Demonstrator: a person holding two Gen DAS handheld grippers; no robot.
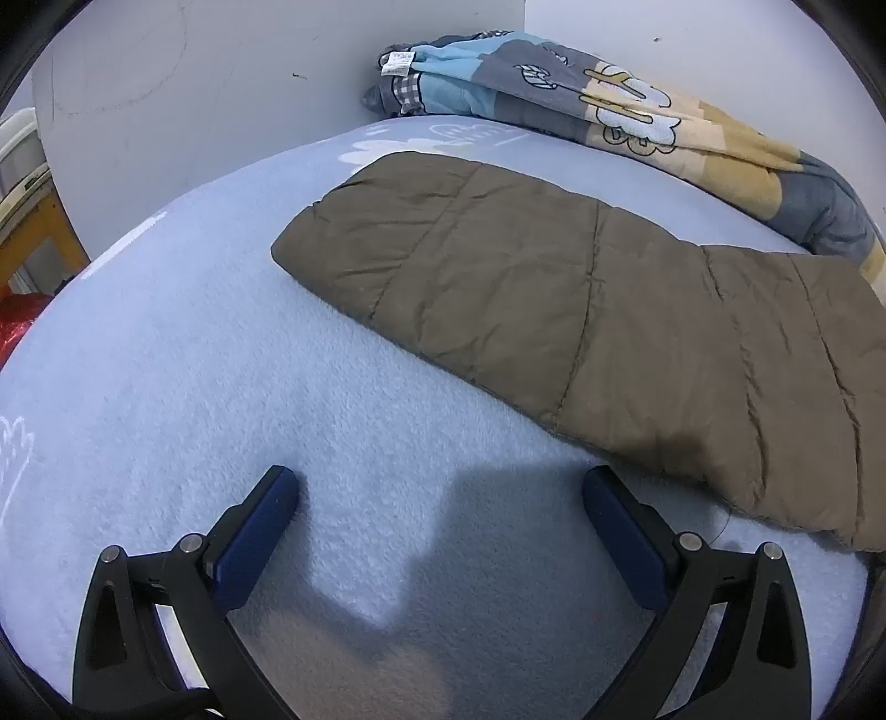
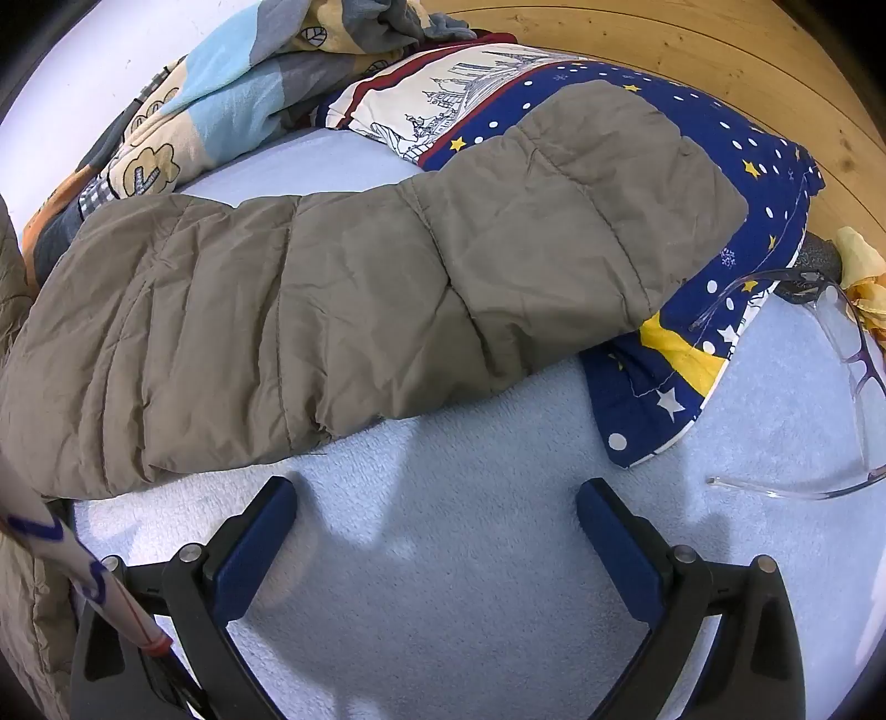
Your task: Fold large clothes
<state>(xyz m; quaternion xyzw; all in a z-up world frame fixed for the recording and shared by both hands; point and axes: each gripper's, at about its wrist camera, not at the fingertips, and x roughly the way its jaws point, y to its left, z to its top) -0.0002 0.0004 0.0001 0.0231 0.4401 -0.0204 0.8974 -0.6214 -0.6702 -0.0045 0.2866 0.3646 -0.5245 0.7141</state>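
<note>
Both sets of jaws stand wide apart and hold nothing: the left gripper [image 1: 441, 487] and the right gripper [image 2: 436, 498] each hover low over the bed [image 1: 166, 354], their shadows falling on its pale blue fleecy cover. The bed sits in a corner of white walls [image 1: 221, 83], with a patchwork blanket [image 1: 609, 99] bunched along the far side and a wooden headboard [image 2: 720, 50] at the right end. The brown quilted jacket [image 1: 581, 288] lies spread across the bed, just beyond the jaws on both sides. One sleeve [image 2: 387, 288] stretches far and right, its end resting on a starry blue pillow [image 2: 736, 183]. Clear-framed glasses [image 2: 847, 360] lie near the pillow, right of the right gripper.
</note>
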